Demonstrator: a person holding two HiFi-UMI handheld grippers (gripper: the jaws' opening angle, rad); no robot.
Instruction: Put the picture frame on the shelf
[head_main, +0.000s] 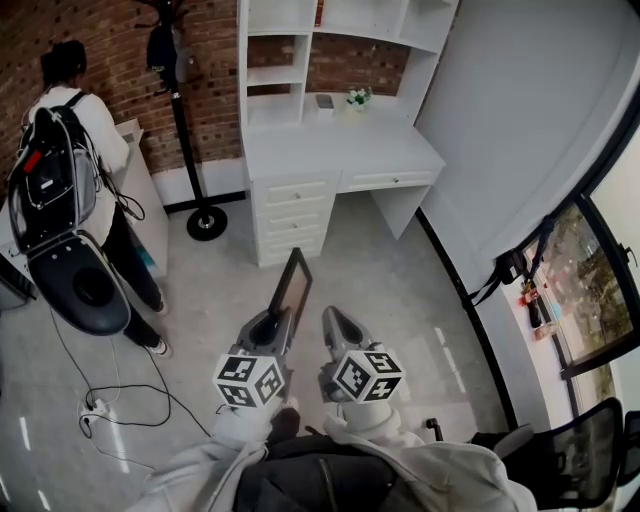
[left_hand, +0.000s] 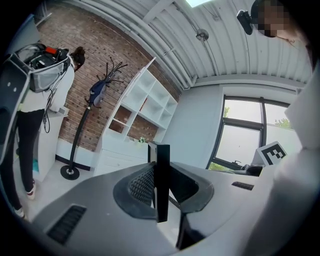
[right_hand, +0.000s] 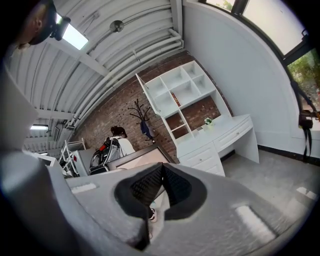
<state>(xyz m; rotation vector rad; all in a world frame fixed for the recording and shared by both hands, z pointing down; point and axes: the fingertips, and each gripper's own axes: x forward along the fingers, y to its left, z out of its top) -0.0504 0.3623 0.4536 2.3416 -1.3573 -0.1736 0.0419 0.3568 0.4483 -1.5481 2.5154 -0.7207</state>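
One edge only of the picture frame (head_main: 293, 287) is pinched by the left gripper (head_main: 281, 322), well apart from the shelf (head_main: 274, 72), the right gripper (head_main: 331, 318) being pressed together empty, so slippage or pivoting during carrying is judged possible.

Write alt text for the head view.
The left gripper holds a dark picture frame in its fingers above a pale floor, beside the empty right gripper, whose fingers are shut. Ahead stands a white desk with a shelf unit against a brick wall; a person with a backpack stands at left.
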